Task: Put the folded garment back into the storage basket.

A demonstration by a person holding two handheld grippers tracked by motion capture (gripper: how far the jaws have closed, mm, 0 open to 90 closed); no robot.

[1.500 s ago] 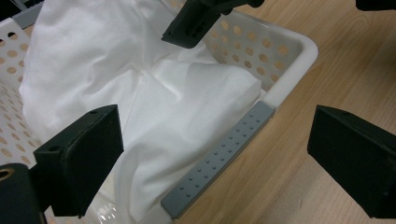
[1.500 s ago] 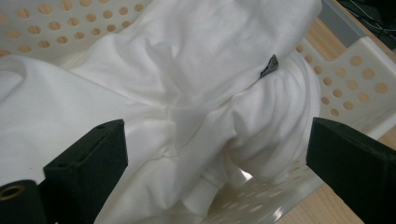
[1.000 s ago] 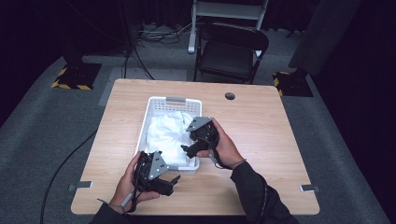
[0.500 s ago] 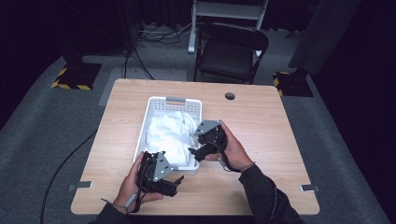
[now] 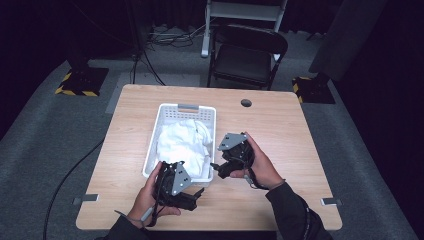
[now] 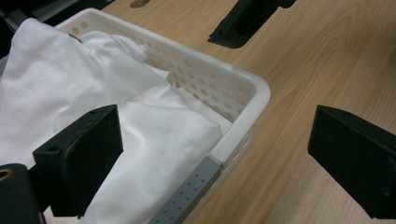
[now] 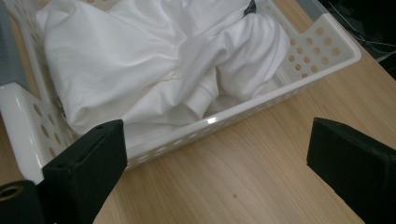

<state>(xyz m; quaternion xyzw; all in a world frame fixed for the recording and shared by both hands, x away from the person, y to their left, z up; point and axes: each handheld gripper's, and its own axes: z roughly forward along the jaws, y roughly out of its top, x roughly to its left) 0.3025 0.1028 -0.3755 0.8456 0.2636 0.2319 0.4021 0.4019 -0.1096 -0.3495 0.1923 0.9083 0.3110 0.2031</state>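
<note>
Inside white basket (image 5: 159,113) (perforated): crumpled white cloth (image 5: 181,142)

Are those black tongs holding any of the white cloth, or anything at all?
Nothing is held. Both the left tongs and right tongs are open and empty beside the basket; the white cloth lies in it untouched.

We looked all over and there's honestly nothing readable here. No labels, brands, numbers or signs on the white basket (image 5: 150,150), the white cloth (image 5: 181,142) in it, or the desk (image 5: 280,130). Only marking we spotted is yellow-black hazard striping (image 5: 75,91) on the floor, no words.
</note>
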